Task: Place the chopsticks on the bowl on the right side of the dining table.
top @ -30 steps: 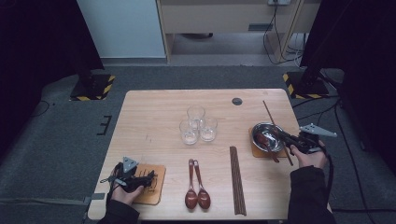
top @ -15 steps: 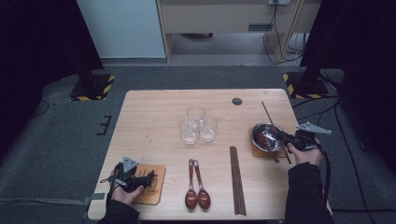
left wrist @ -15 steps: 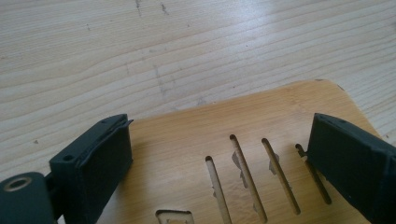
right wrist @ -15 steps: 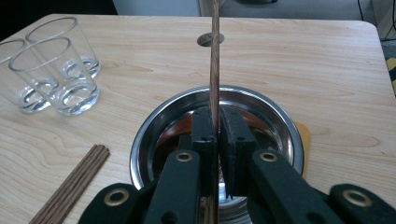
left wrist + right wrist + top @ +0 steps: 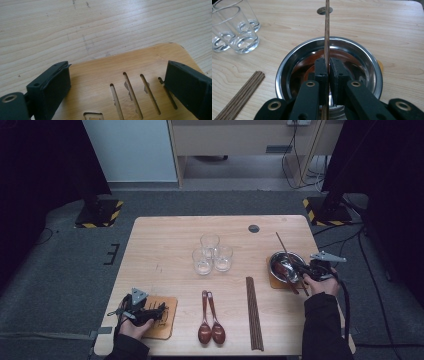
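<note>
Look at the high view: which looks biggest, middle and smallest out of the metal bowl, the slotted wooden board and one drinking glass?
1. Slotted wooden board, though it lies nearer the camera and the left gripper covers part of it.
2. Metal bowl, close behind, so these two are hard to rank for sure.
3. One drinking glass, clearly smallest.

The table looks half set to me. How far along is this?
Done: a metal bowl sits on a wooden coaster at the right, with something reddish inside. In hand: the right gripper is shut on a chopstick above that bowl. Left: the chopstick bundle, two spoons, three glasses. The left gripper sits open over a slotted coaster with no bowl.
</note>
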The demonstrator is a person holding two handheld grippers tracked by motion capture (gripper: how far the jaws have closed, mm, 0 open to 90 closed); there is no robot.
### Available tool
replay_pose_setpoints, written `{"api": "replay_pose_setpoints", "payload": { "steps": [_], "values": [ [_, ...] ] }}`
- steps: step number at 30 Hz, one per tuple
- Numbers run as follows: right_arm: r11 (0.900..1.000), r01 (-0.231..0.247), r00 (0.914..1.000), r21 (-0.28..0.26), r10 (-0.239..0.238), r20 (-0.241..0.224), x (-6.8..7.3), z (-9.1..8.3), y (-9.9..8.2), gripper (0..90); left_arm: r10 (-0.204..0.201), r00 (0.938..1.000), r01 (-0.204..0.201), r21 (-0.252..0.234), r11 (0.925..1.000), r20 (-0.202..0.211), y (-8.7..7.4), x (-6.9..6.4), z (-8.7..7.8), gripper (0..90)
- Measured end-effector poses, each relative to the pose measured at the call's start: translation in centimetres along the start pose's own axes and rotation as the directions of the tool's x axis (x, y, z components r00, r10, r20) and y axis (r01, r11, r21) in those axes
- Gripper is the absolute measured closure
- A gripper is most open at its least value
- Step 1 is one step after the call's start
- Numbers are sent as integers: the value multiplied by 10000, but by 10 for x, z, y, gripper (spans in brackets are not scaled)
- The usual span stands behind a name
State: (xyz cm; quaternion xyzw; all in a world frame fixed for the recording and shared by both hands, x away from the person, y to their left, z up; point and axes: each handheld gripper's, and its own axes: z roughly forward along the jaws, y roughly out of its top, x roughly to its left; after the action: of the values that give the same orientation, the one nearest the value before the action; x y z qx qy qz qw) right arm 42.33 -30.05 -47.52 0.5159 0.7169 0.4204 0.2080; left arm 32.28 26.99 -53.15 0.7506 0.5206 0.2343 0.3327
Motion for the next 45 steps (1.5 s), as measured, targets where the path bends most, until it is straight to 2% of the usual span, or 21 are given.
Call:
{"api": "replay_pose_setpoints", "payload": {
  "steps": [27,34,40,45],
  "values": [
    [9961,248,9996,851,-258,112,3,12,-5,851,-5,10000,5,-2,10000,2,0,0,0,56],
    [9959,184,9997,880,-197,142,3,13,-5,829,0,10000,0,1,10000,0,0,0,0,56],
    [9980,80,9999,622,-88,130,4,7,-3,777,3,10000,-3,2,10000,0,0,0,0,56],
    [9994,81,10000,335,-82,25,6,-4,0,727,2,10000,-2,1,10000,-2,0,0,0,56]
  ]
}}
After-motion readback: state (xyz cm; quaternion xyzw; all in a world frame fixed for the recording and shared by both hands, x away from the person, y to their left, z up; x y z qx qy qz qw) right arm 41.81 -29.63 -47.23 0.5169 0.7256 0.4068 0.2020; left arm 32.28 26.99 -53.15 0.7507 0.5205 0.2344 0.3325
